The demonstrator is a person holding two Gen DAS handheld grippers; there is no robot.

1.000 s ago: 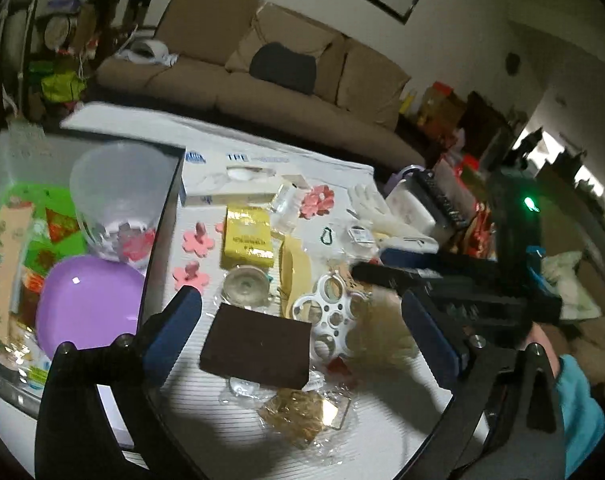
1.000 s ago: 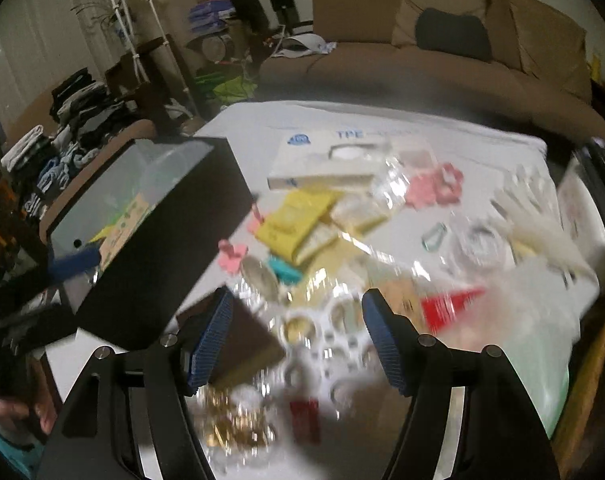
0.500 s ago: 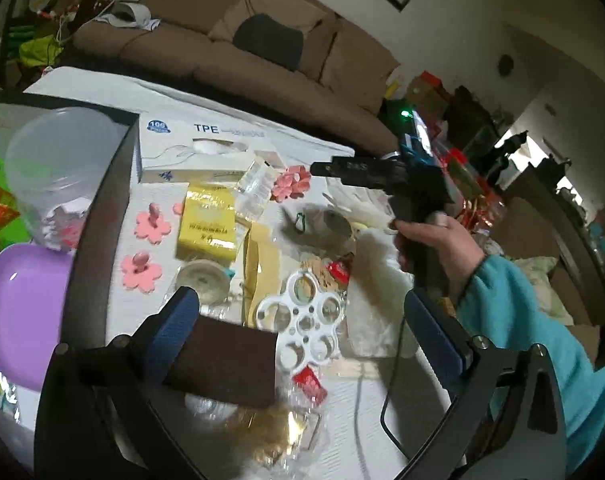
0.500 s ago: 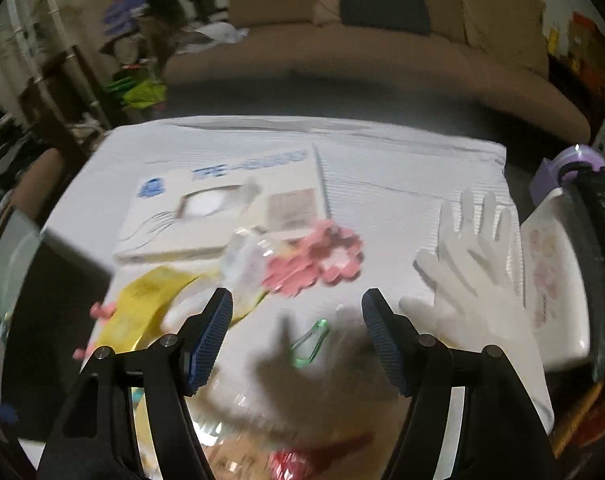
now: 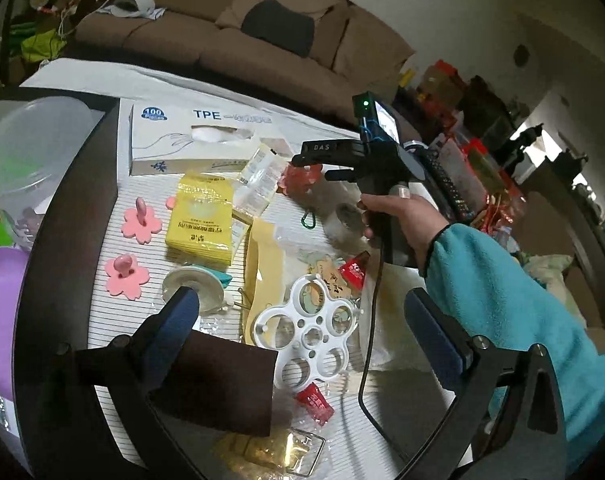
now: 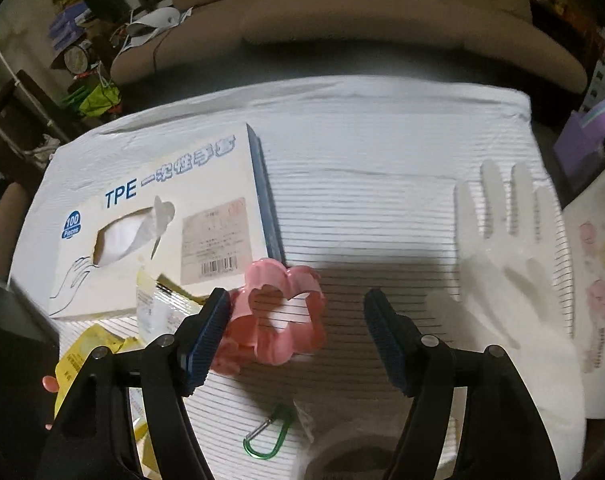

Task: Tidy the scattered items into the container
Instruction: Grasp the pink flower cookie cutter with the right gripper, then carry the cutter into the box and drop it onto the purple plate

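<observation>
Pink flower-shaped plastic cutter [image 6: 276, 316] lies just beside the glossy cardboard glove box [image 6: 150, 224]; right gripper [image 6: 296, 340] gapes wide around it, left gripper [image 5: 302, 322] likewise wide, empty

left gripper [image 5: 302, 320]: jaws wide, empty | right gripper [image 6: 296, 320]: jaws wide, tilted down

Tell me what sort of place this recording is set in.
Most likely a home living room: a brown sofa stands just behind the low table, which is littered with household bits such as a disposable-glove box, and clutter lines the walls.
</observation>
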